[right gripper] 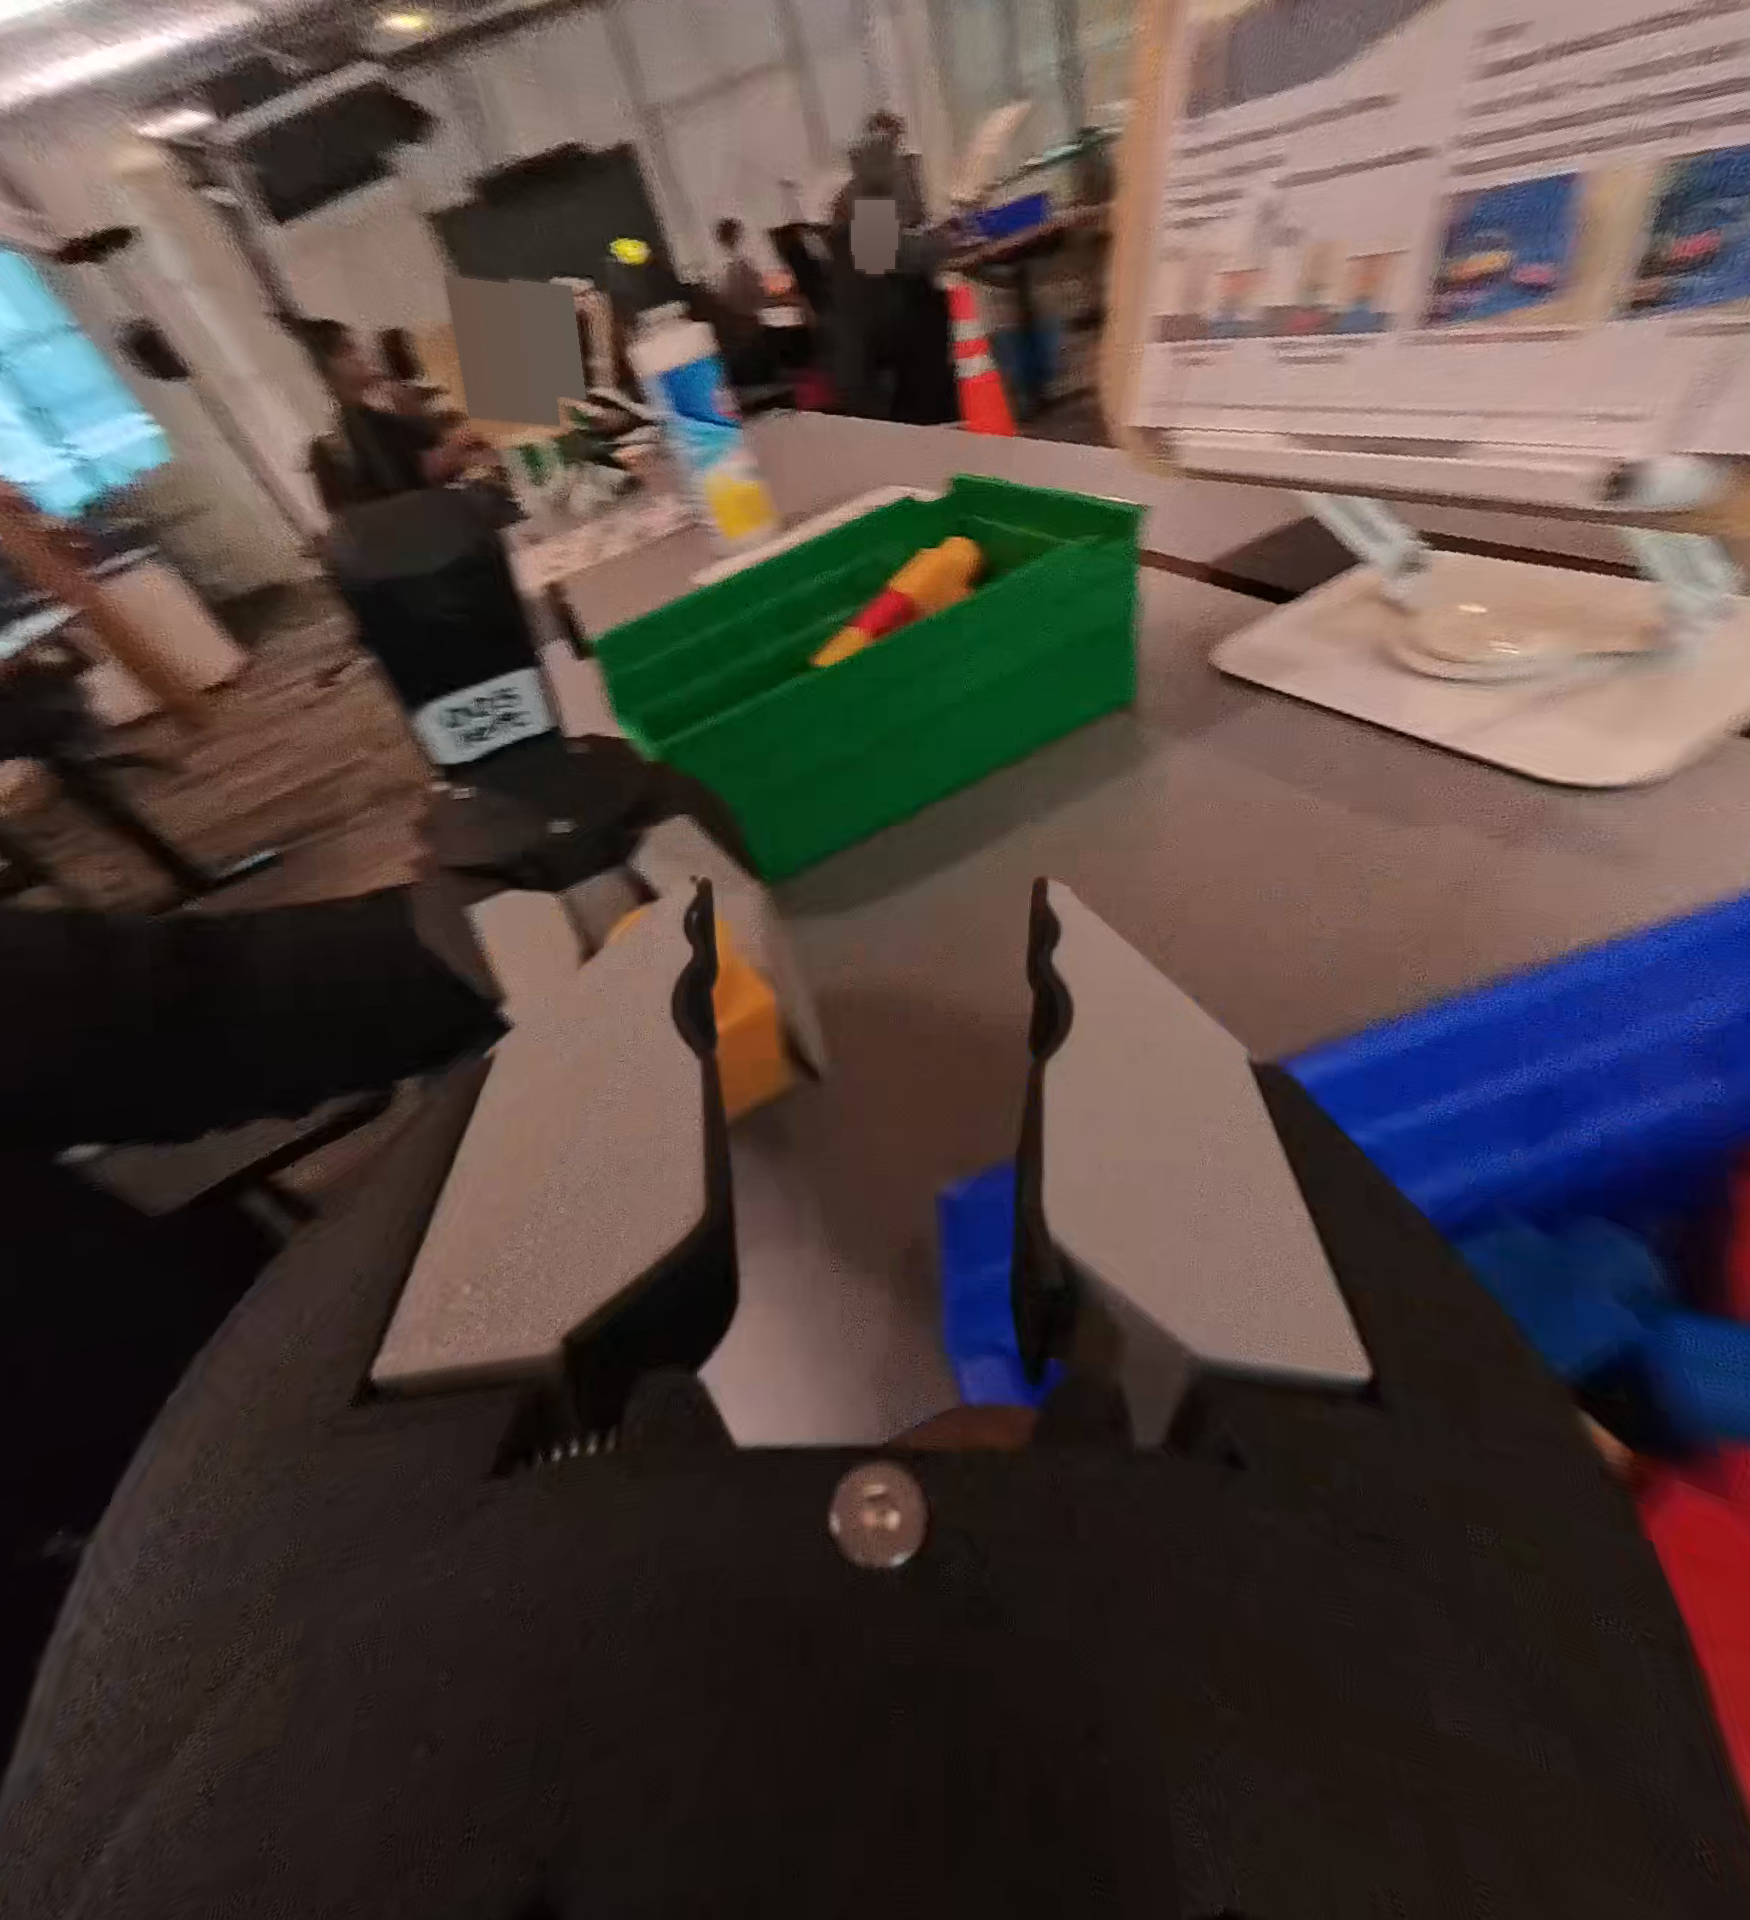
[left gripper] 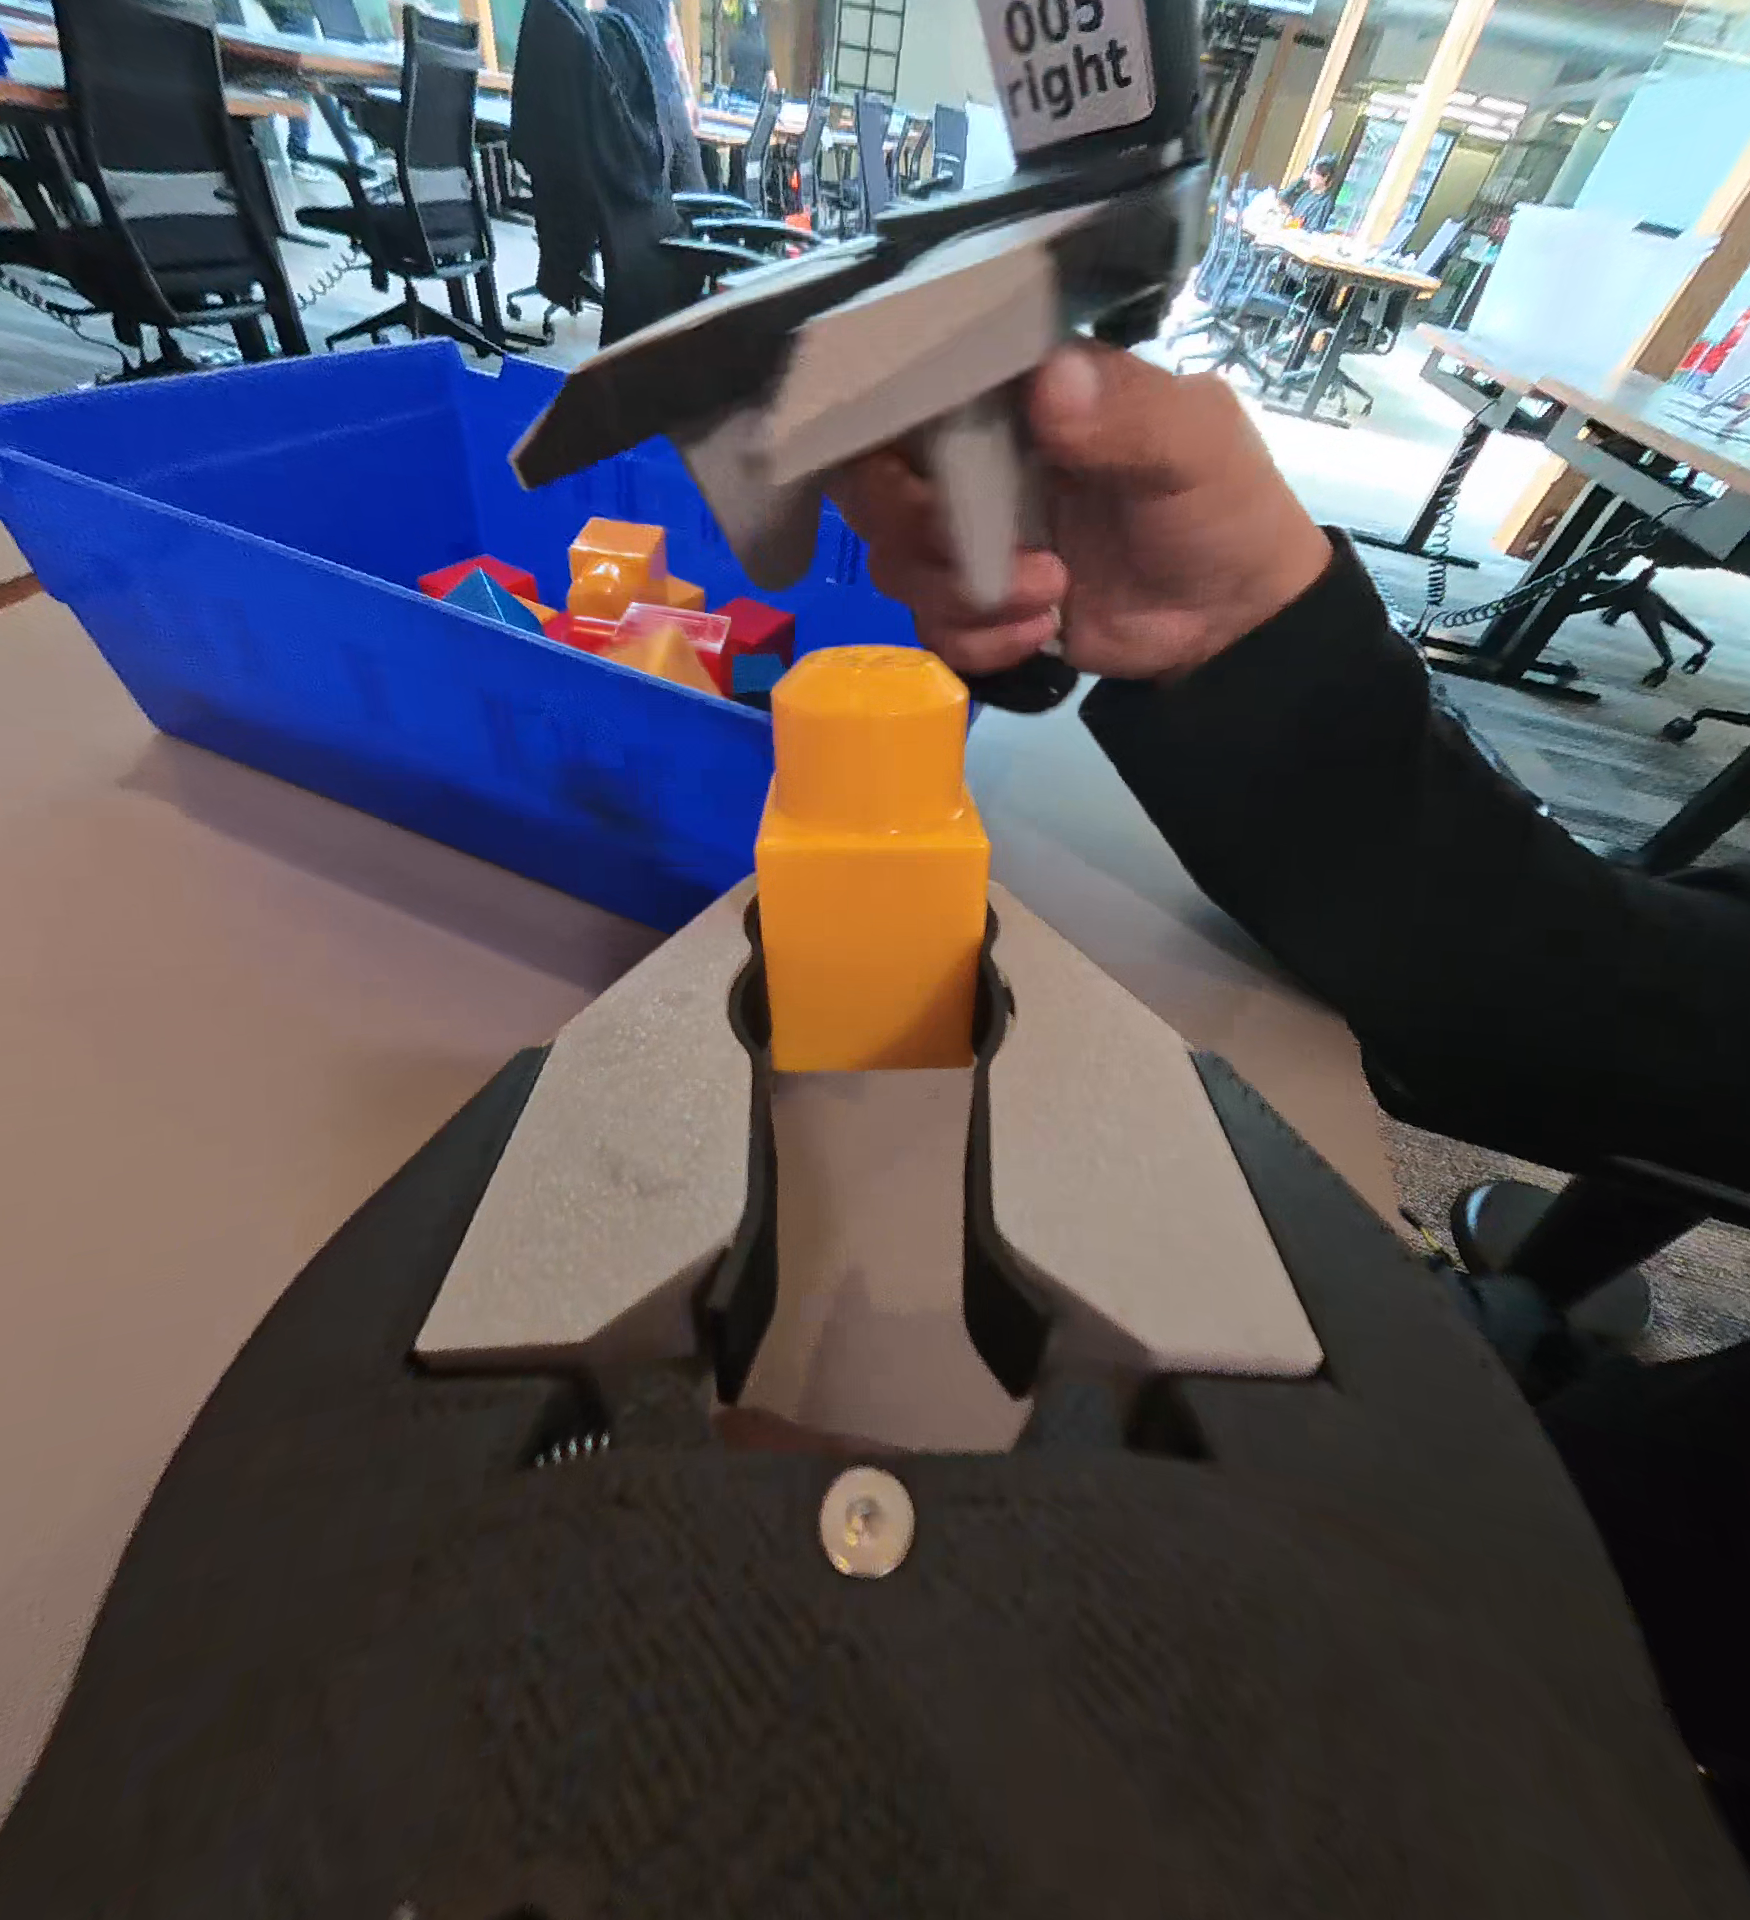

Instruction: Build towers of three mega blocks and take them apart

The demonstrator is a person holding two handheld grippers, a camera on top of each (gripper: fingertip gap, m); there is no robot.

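Note:
My left gripper (left gripper: 869, 966) is shut on an orange mega block (left gripper: 869, 914), held upright with its stud on top, both pads pressed on its sides above the grey table (left gripper: 227, 987). The same block shows in the right wrist view (right gripper: 746, 1023), held by the left gripper. My right gripper (right gripper: 866, 966) is open with nothing between its fingers; in the left wrist view it (left gripper: 746, 457) hangs tilted above the blue bin (left gripper: 351, 613), held by a hand (left gripper: 1110, 520). The blue bin holds several red, orange and blue blocks (left gripper: 622, 603).
A green bin (right gripper: 881, 665) with a tower of orange and red blocks (right gripper: 902, 597) lying in it stands farther back on the table. A white tray (right gripper: 1536, 665) sits at the right. The blue bin's corner (right gripper: 1577, 1060) is close on the right. Office chairs and desks stand beyond.

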